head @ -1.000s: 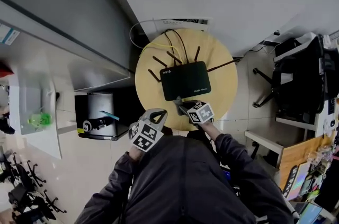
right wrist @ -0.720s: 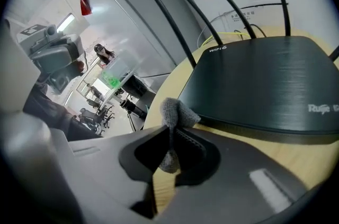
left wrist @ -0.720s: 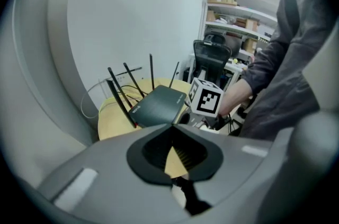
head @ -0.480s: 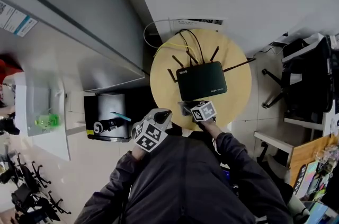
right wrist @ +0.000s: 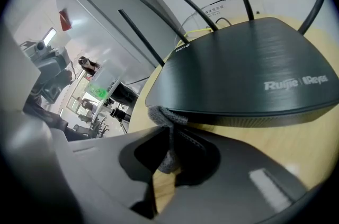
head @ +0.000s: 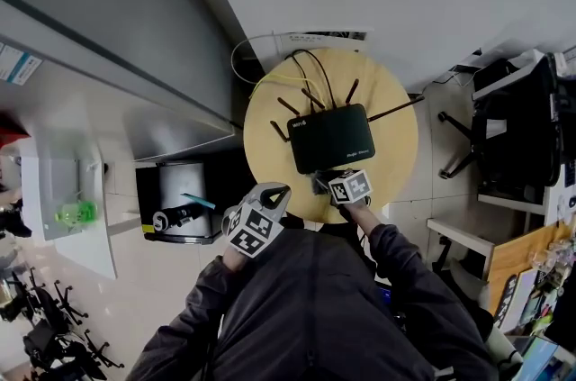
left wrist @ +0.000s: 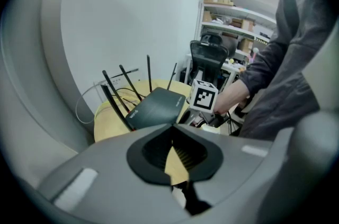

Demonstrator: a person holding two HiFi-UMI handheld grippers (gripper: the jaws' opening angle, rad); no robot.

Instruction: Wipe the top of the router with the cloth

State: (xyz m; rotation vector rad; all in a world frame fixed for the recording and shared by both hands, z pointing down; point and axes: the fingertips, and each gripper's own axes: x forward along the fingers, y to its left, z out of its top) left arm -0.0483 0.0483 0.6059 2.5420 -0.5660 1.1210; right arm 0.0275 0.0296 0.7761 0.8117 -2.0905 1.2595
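A black router with several antennas lies on a round wooden table; it fills the right gripper view and shows further off in the left gripper view. My right gripper is at the router's near edge, shut on a grey cloth. The cloth's bunched end touches the router's near left corner. The right gripper has its jaws pressed on the cloth. My left gripper hangs off the table's near left edge, jaws together and holding nothing.
Yellow and black cables run from the router's back to a wall socket strip. A black box with tools stands left of the table, a black office chair to its right. A grey cabinet lies far left.
The head camera swung, so the table shifted in view. The right gripper stays at the router's near edge with the cloth, sliding slightly along it. The left gripper has barely moved.
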